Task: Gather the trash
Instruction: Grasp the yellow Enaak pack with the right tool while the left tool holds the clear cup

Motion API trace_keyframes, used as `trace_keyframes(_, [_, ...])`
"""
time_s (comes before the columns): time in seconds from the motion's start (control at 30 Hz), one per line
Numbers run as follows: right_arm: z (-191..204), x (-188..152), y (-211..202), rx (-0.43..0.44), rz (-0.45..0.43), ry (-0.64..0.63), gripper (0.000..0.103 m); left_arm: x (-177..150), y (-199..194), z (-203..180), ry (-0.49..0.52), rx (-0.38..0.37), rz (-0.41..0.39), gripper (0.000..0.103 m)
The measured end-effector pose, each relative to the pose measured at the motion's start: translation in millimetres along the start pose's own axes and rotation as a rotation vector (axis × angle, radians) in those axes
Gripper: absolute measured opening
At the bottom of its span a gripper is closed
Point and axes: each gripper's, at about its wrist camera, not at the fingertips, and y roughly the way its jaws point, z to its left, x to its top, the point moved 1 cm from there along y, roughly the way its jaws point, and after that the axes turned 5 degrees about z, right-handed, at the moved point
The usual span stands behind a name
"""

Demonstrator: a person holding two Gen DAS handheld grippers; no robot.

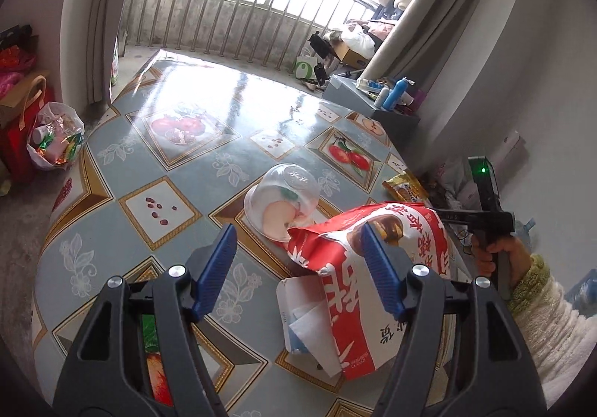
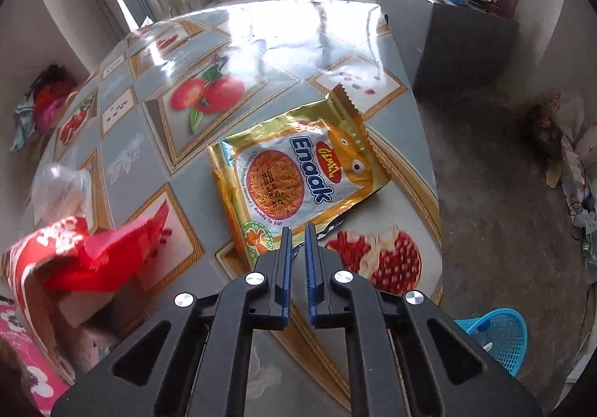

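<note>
A red snack bag (image 1: 377, 260), crumpled and printed with white characters, lies on a table (image 1: 149, 163) covered in a fruit-patterned cloth, draped partly over a small white carton (image 1: 298, 308). The left gripper (image 1: 298, 267) hangs above the table with its blue pads (image 1: 216, 267) spread apart; the near-side pad sits in front of the bag, and nothing is pinched between them. Just beyond the bag, a clear plastic cup (image 1: 283, 200) lies tipped on its side, touching the bag's torn end. Farther along the same table edge rests a gold "Enaak" noodle packet (image 2: 298, 170), flat and face up. The right gripper (image 2: 296, 249) points steeply down at the packet's near edge, its blue fingers (image 2: 285, 267) drawn almost together with only a thin slit between; whether they pinch the wrapper's edge cannot be told. A hand (image 1: 500, 256) in a cream fleece sleeve (image 1: 552, 308) holds that tool beside the bag. Off the table's far-left side, a plastic bag of wrappers (image 1: 56, 137) sits on the floor. A blue mesh basket (image 2: 500, 338) stands on the floor past the table edge nearest the packet.
</note>
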Motion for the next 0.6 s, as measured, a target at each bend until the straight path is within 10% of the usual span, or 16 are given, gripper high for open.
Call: trace_keyframes(0.6, [28,-154,-55,0.236,-0.009,0.135,0.007,-34,-13,-37,0.043,-0.048,-0.009,0.064])
